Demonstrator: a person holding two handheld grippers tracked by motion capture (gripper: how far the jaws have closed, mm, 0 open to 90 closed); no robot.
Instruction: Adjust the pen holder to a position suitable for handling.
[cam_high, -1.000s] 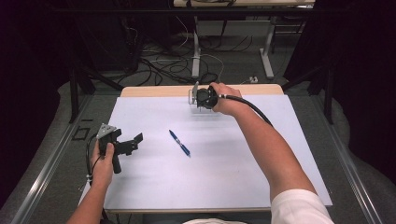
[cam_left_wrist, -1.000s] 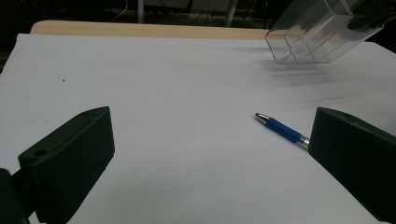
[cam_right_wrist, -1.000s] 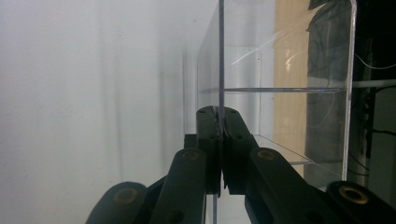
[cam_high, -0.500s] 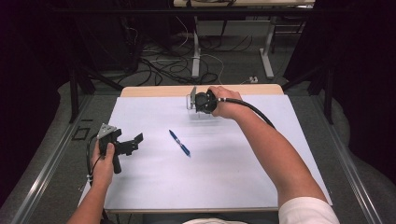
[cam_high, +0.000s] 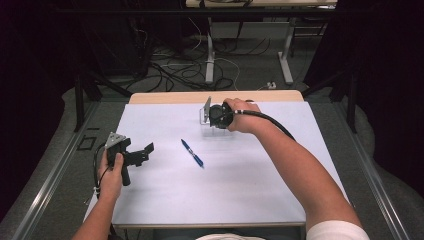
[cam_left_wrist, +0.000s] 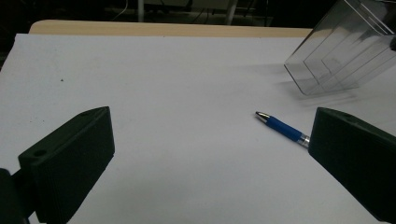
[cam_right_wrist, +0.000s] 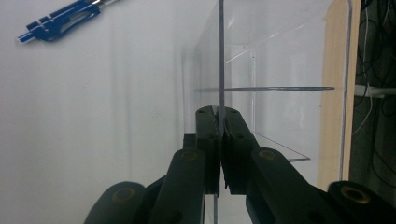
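Note:
A clear plastic box (cam_high: 205, 111) with inner dividers is held tilted near the far edge of the white sheet (cam_high: 250, 190). My right gripper (cam_high: 214, 116) is shut on one thin wall of the box (cam_right_wrist: 271, 60), and both pads of the right gripper (cam_right_wrist: 218, 114) press on that wall. A blue pen (cam_high: 192, 153) lies on the sheet at the middle. My left gripper (cam_high: 145, 152) is held at the left of the sheet, jaws wide open and empty. In the left gripper view, the left gripper (cam_left_wrist: 210, 135) points toward the pen (cam_left_wrist: 282, 127) and the box (cam_left_wrist: 345, 46).
The wooden table edge (cam_high: 170, 97) runs along the back behind the sheet. Beyond it the floor holds cables (cam_high: 170, 75) and metal table legs (cam_high: 210, 55). Dark curtains stand on both sides.
The right hand has shifted the clear box a little toward the near side of the table. The left hand and the pen have stayed where they were.

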